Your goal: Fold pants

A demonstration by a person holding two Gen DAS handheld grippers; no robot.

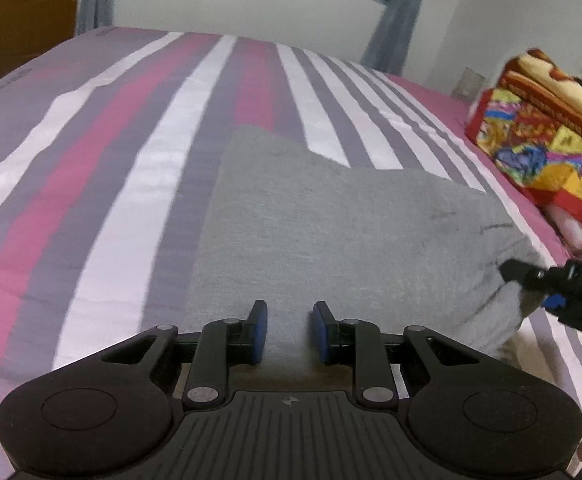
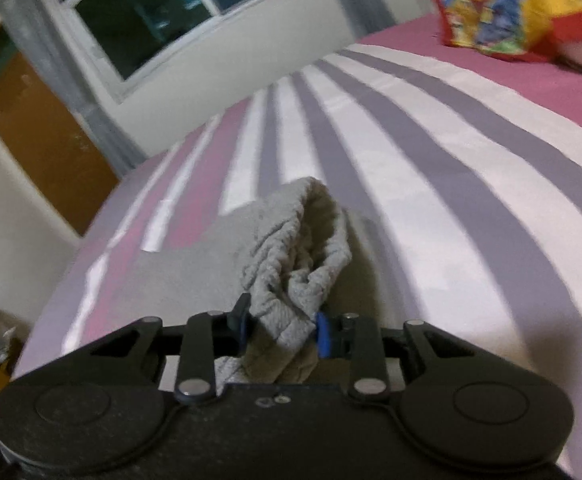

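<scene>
1. Pants [image 1: 331, 240]: grey, flat on striped bed [image 1: 131, 180], long axis running away from both grippers.
2. Right gripper [image 2: 281, 326]: fingers clamped on bunched near-right corner.
3. Left gripper [image 1: 289, 330]: fingers narrowly apart, over the near edge; whether they pinch cloth, cannot tell.

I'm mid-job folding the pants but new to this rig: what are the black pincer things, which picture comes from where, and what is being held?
Each picture comes from a camera mounted on a hand-held two-finger gripper, looking forward along its fingers. No robot arm; a person carries both. The left wrist view shows the left gripper over the grey pants, its jaws narrow, with cloth lying between the pads; a grip cannot be told. The pants lie on a striped bedsheet, with a colourful blanket at the far right. The right wrist view shows the right gripper clamped on a bunched edge of the pants, lifting it.
</scene>
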